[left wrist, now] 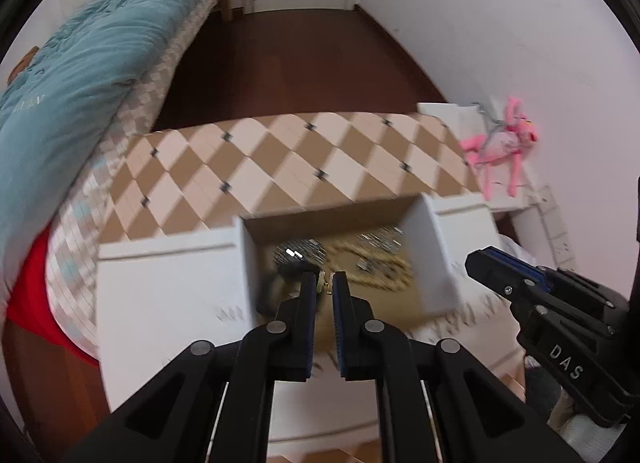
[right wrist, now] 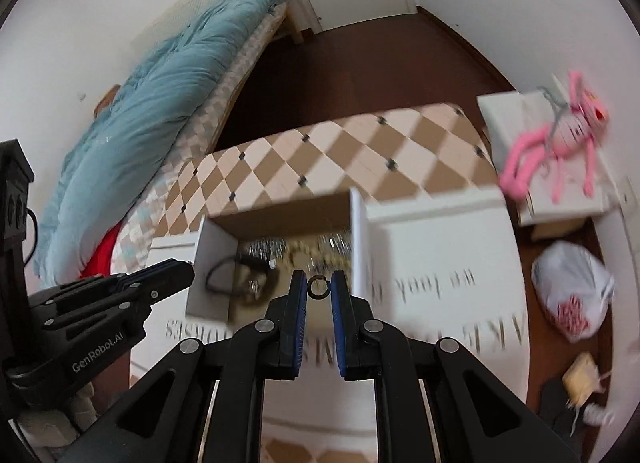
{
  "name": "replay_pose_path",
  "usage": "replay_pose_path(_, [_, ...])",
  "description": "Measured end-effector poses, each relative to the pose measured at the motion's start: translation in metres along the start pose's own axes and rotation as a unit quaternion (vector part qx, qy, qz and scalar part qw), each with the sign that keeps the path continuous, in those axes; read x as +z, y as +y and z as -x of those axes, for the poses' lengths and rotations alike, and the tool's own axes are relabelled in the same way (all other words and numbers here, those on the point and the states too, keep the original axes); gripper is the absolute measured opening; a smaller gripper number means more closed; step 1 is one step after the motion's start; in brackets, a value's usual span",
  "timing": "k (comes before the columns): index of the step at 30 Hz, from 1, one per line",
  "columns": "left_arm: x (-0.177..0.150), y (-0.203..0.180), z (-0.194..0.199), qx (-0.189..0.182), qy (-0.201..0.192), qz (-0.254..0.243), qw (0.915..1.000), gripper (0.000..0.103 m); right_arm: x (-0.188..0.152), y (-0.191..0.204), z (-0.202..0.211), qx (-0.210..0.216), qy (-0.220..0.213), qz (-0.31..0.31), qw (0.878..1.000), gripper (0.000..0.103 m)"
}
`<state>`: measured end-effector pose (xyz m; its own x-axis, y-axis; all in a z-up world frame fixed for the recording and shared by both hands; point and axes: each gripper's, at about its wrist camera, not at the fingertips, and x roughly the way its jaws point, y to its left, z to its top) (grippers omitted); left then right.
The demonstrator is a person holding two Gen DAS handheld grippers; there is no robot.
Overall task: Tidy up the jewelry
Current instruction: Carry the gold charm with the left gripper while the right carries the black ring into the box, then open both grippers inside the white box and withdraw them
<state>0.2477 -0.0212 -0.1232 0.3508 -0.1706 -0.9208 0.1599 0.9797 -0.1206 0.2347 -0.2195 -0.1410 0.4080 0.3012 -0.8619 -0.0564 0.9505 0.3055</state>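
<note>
An open cardboard box with white flaps holds a heap of gold and silver jewelry, which also shows in the right wrist view. My left gripper is shut on a small gold piece above the box's near edge. My right gripper is shut on a dark ring above the box. Each gripper shows in the other's view: the right one at the right, the left one at the left, both blurred.
The box sits on a checkered brown and cream surface. A bed with a teal quilt lies to the left. A pink plush toy lies on a white box at the right. A plastic bag is on the floor.
</note>
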Motion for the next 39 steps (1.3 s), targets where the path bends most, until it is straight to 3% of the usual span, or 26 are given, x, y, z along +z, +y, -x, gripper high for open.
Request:
replay_pose_path(4, [0.019,0.017,-0.015,0.025,0.022,0.017,0.9993,0.009,0.027,0.009,-0.030,-0.014,0.044,0.021,0.999,0.014])
replay_pose_path(7, [0.024,0.026,-0.021,0.036,0.029,0.027,0.9986,0.016,0.036,0.007,-0.046,-0.028,0.071,0.027,0.997,0.017])
replay_pose_path(9, [0.024,0.031,-0.020,0.046,0.026,0.031,0.9981,0.038,0.039,0.003,-0.047,-0.031,0.073,0.022,0.997,0.026])
replay_pose_path(10, [0.023,0.035,-0.019,0.054,0.020,0.038,0.9977,0.063,0.039,0.001,-0.046,-0.032,0.073,0.020,0.997,0.033])
replay_pose_path(11, [0.022,0.037,-0.018,0.058,0.016,0.044,0.9972,0.078,0.038,-0.003,-0.044,-0.031,0.072,0.017,0.997,0.035])
replay_pose_path(15, [0.016,0.044,-0.015,0.062,0.008,0.057,0.9965,0.078,0.034,-0.008,-0.039,-0.036,0.067,0.014,0.997,0.038])
replay_pose_path(16, [0.013,0.045,-0.015,0.065,0.008,0.058,0.9962,0.083,0.032,-0.008,-0.037,-0.040,0.064,0.015,0.997,0.042])
replay_pose_path(17, [0.011,0.046,-0.016,0.070,0.008,0.058,0.9958,0.095,0.029,-0.008,-0.036,-0.044,0.063,0.016,0.997,0.046])
replay_pose_path(19, [0.004,0.046,-0.015,0.077,0.005,0.058,0.9953,0.103,0.025,-0.006,-0.034,-0.056,0.063,0.020,0.996,0.067])
replay_pose_path(22, [-0.007,0.046,-0.014,0.087,-0.001,0.061,0.9943,0.103,0.017,0.000,-0.033,-0.102,0.057,0.041,0.992,0.097])
replay_pose_path(23, [-0.011,0.046,-0.013,0.087,-0.005,0.062,0.9943,0.103,0.013,0.002,-0.033,-0.118,0.057,0.049,0.990,0.099])
replay_pose_path(30, [-0.041,0.044,-0.012,0.095,-0.003,0.068,0.9931,0.103,-0.009,0.006,-0.036,-0.159,0.063,0.059,0.983,0.103])
replay_pose_path(39, [-0.061,0.035,0.032,0.097,-0.036,0.071,0.9920,0.103,-0.030,0.010,0.001,-0.155,0.036,0.046,0.986,0.103])
